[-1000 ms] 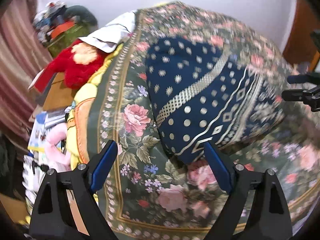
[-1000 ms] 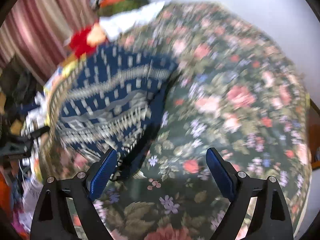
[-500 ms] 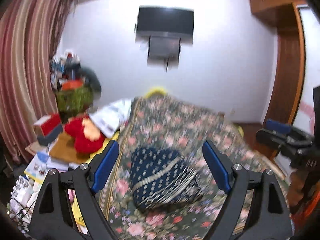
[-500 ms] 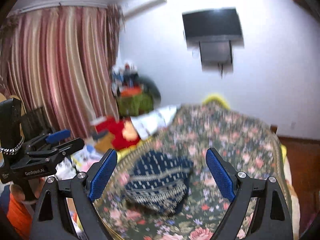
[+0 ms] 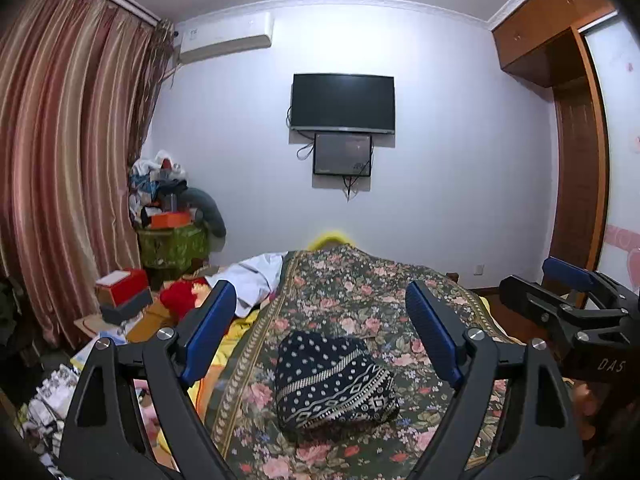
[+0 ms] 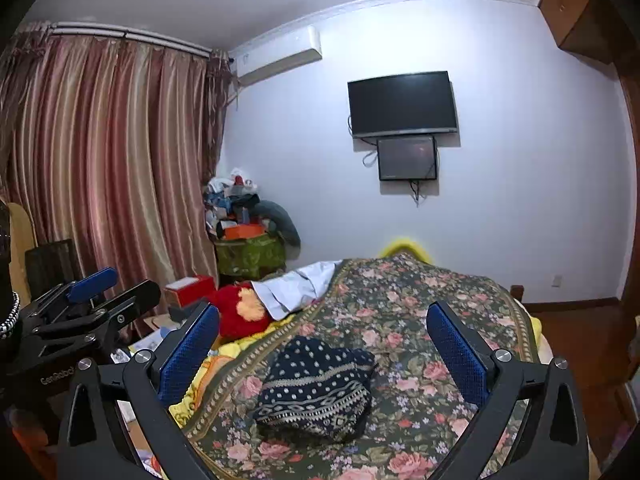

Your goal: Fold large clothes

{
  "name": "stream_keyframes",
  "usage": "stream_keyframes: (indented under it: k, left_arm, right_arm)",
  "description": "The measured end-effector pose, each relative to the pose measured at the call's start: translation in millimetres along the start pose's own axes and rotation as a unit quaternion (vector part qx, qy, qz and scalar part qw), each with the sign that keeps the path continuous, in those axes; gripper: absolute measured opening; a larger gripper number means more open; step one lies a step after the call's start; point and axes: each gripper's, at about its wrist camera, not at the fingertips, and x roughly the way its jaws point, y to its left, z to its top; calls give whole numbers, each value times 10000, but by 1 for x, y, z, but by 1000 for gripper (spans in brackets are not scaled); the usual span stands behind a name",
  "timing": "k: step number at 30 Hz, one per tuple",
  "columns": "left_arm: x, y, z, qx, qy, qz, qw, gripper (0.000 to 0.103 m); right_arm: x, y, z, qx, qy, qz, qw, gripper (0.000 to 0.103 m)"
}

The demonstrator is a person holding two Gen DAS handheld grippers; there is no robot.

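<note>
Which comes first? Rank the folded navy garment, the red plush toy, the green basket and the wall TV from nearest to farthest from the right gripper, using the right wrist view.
1. Folded navy garment: on the floral bedspread, just ahead of the right gripper.
2. Red plush toy: left edge of the bed.
3. Green basket: far left corner.
4. Wall TV: high on the back wall.

We see knit navy garment, woven floral bedspread, matt blk plastic grippers w/ ribbed blue pads, glossy TV
</note>
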Motion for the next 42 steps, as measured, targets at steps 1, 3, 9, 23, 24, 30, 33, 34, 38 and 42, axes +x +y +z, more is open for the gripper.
stream_keyframes:
  k: [1,3,9,23,24,30,33,34,38,42]
  left_arm:
    - [0,1,-1,-40,40,-12,10000,88]
    - [0,3,-5,-103,93,-14,9999,89]
    - [4,7,-12,-172,192,21,9997,89]
    - [3,4,-14,-111,232,42,9997,90]
    - [4,5,-15,-112,236,26,9997,90]
    - [11,9,-16,-97,284,-34,9995,90]
    - [13,10,-16,-104,287,-54,9995,90]
    - [14,12,-16,-99,290,-69,9995,90]
    - [14,12,-16,-96,290,-65,9995,90]
    - [16,14,-17,-101,297,-83,9995,91]
  right_arm:
    - [0,0,-1,20,39,-15,10000,103]
    - [1,-1,-4,50,131,-56,9999,103]
    - [7,-3,-10,61,277,-101,9995,103]
    - [14,-5,-13,94,378,-126,9992,103]
    - [15,-6,-13,102,394,-128,9991,103]
    - [19,-6,-15,116,461,-142,9988,103]
    - [19,-6,-15,124,464,-137,9988,103]
    - [19,-6,-16,127,465,-134,9987,103]
    - [19,-6,-16,120,454,-141,9988,103]
    - [19,-6,-17,126,445,-142,9988,103]
